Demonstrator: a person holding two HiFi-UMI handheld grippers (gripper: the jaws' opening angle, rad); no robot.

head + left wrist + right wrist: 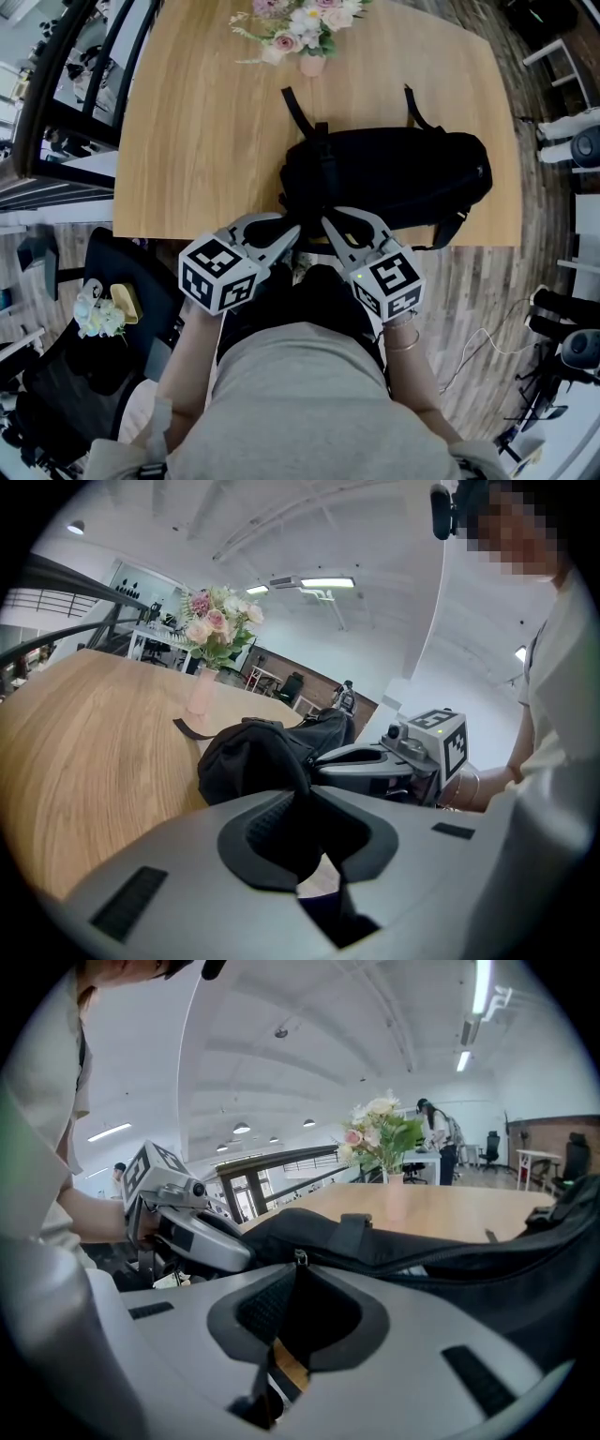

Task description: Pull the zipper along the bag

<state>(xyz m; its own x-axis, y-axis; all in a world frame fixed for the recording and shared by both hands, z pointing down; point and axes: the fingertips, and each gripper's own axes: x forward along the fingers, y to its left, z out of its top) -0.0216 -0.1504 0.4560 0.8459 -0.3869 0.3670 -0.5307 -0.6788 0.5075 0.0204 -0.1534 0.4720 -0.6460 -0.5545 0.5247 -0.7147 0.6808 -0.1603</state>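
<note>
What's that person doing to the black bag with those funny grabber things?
A person stands at the wooden table with a gripper in each hand, working on the black bag that lies on it. The left gripper is clamped on a fold of the bag's fabric at its near end. Right beside it, the right gripper pinches what looks like the small zipper pull. A vase of flowers stands at the far edge.

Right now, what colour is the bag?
The bag is black; head view shows it best.
</note>
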